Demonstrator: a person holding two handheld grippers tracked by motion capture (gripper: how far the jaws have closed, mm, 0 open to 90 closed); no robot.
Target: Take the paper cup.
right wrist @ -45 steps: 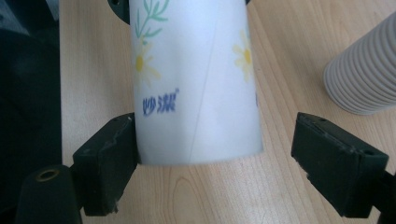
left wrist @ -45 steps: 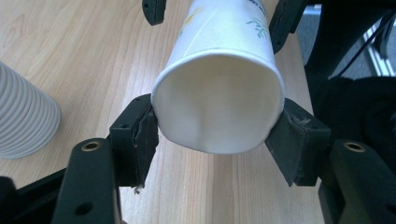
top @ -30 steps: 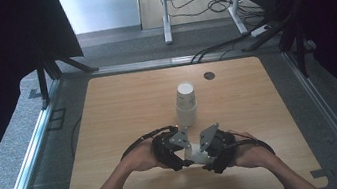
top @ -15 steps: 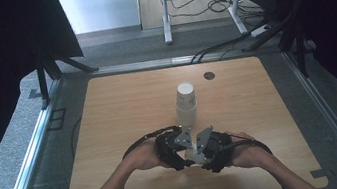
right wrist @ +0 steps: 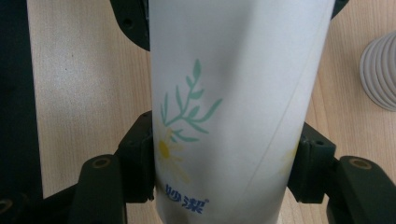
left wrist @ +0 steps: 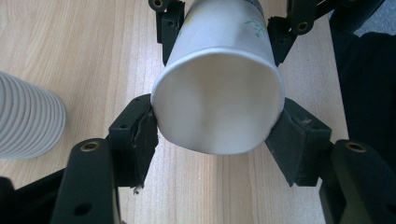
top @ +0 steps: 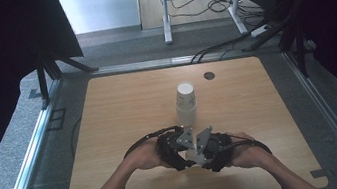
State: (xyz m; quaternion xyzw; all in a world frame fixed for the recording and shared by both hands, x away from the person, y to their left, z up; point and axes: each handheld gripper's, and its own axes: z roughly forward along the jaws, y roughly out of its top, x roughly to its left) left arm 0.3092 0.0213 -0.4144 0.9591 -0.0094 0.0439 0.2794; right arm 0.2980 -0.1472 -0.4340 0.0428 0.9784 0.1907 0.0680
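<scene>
Looking down in high view: left gripper [top: 181,149] & right gripper [top: 205,150] meet low on surface [top: 123,111], near cup stack [top: 186,103]; held cup hidden there. Left gripper view: jaws clamp paper cup [left wrist: 219,100] at rim, oval already; more squeeze prob. crushes it. Right gripper view: jaws pinch cup body; base cut off.

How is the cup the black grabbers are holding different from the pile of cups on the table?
The white flower-printed paper cup is single and lies sideways, clamped between both grippers' jaws. The white ribbed stack of paper cups is many nested cups, standing upside down on the wooden table, untouched. Both are white paper.
</scene>
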